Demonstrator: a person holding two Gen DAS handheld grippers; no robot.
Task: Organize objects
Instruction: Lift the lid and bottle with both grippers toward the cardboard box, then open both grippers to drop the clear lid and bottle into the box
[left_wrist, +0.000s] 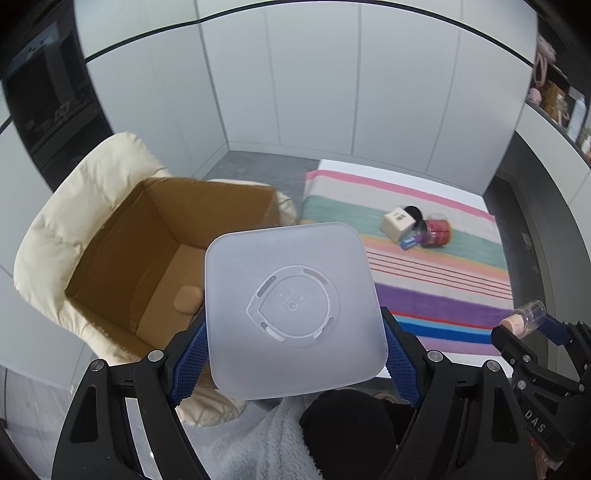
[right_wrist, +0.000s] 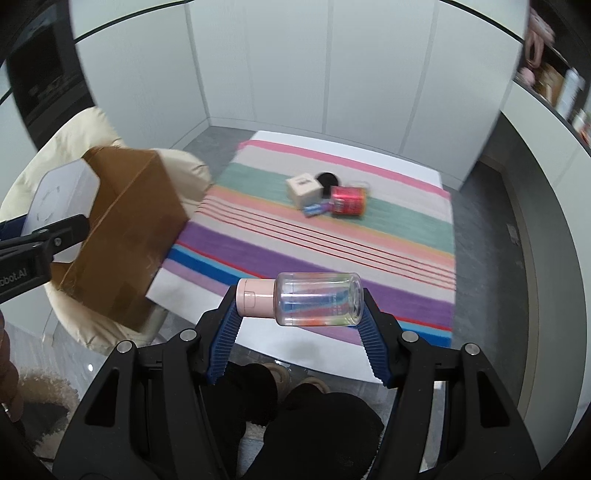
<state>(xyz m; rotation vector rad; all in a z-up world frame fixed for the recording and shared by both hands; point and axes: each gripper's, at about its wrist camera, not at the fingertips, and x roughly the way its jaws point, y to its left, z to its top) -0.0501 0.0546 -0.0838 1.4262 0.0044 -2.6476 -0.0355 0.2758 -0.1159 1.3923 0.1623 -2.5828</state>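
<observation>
My left gripper (left_wrist: 295, 339) is shut on a frosted white square plastic container (left_wrist: 293, 310), held just right of and above the open cardboard box (left_wrist: 147, 251); it also shows in the right wrist view (right_wrist: 59, 206). A small tan object (left_wrist: 188, 300) lies on the box floor. My right gripper (right_wrist: 299, 306) is shut on a clear bottle with a pink cap (right_wrist: 310, 299), held sideways over the table's near edge; it also shows in the left wrist view (left_wrist: 524, 319). On the striped cloth (right_wrist: 332, 251) lie a cream cube box (right_wrist: 303, 190), a red jar (right_wrist: 347, 200), a black disc (right_wrist: 328, 181) and a small blue item (right_wrist: 314, 210).
The cardboard box (right_wrist: 129, 229) sits on a cream padded chair (left_wrist: 62, 236) left of the white table (right_wrist: 295, 354). White cabinet doors (left_wrist: 314, 81) stand behind. Shelves with items (left_wrist: 557, 96) are at the far right. The person's dark legs (right_wrist: 306, 424) are below.
</observation>
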